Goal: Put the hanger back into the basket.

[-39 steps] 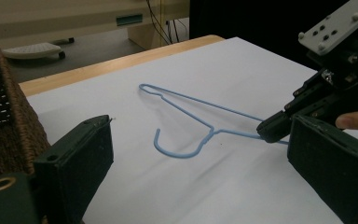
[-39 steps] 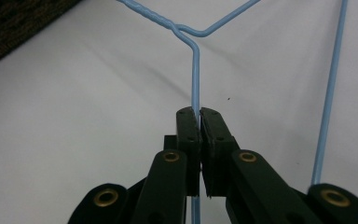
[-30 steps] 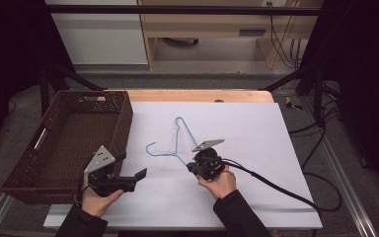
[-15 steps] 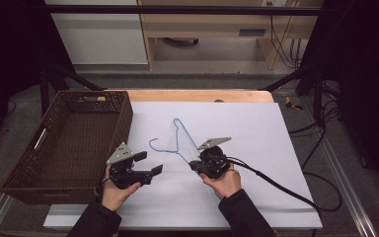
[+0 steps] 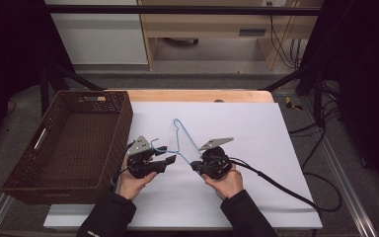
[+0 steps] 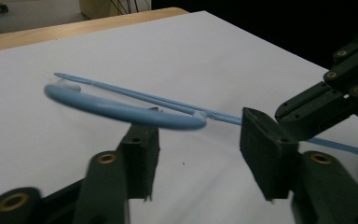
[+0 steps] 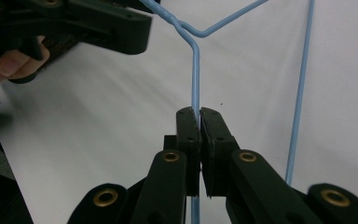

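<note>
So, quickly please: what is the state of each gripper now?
Left gripper: open, jaws just been closing around the hook of the blue hanger, not yet pressing.
Right gripper: shut on the hanger's wire.

High view looks down from above; both tool views sit close, sharing the blue hanger (image 5: 183, 143).

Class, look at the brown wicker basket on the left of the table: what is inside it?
The basket shows only its bare woven floor and walls; nothing lies in it. The strip of floor just behind its near wall is hidden from the high view.
</note>
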Action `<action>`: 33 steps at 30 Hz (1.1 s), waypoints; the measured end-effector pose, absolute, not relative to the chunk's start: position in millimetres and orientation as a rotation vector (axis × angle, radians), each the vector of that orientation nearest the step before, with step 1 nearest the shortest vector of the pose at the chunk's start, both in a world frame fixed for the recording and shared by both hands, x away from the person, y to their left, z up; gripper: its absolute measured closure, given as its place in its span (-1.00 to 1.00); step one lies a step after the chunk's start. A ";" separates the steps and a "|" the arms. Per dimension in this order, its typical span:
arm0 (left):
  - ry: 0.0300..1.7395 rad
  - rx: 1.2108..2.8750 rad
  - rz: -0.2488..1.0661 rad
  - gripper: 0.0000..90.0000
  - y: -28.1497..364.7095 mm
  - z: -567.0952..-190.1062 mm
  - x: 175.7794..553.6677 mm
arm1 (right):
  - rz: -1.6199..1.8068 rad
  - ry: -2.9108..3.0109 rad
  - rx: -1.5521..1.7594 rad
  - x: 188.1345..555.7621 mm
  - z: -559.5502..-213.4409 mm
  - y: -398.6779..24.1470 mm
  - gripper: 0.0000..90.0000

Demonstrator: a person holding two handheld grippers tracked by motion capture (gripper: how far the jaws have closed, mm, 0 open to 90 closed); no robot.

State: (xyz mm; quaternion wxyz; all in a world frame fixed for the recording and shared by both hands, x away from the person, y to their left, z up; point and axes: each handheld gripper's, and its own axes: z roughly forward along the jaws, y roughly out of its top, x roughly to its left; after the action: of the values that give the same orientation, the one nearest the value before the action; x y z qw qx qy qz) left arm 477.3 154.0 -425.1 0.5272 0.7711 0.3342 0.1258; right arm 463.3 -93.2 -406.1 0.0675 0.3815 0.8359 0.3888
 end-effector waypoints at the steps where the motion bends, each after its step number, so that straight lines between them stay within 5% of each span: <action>1: 0.797 1.840 0.295 0.22 152.4 -425.8 479.3 | 1.173 2.521 1.142 463.4 -406.2 -93.7 0.95; 11: 0.764 1.821 0.299 0.78 149.1 -428.0 481.3 | 1.179 2.525 1.152 463.0 -407.1 -94.9 0.95; 29: 0.756 1.855 0.326 0.89 138.2 -422.6 475.9 | 1.146 2.522 1.123 459.8 -414.5 -95.3 0.93; 33: 0.753 1.870 0.346 0.89 135.1 -422.6 474.2 | 1.119 2.469 1.063 453.8 -410.7 -96.3 0.63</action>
State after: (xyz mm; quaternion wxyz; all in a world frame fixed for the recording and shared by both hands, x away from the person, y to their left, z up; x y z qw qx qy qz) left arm 474.2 135.1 -422.6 0.5210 0.7804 0.3142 0.1443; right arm 453.8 -96.3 -410.7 0.1147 0.3628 0.8423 0.3818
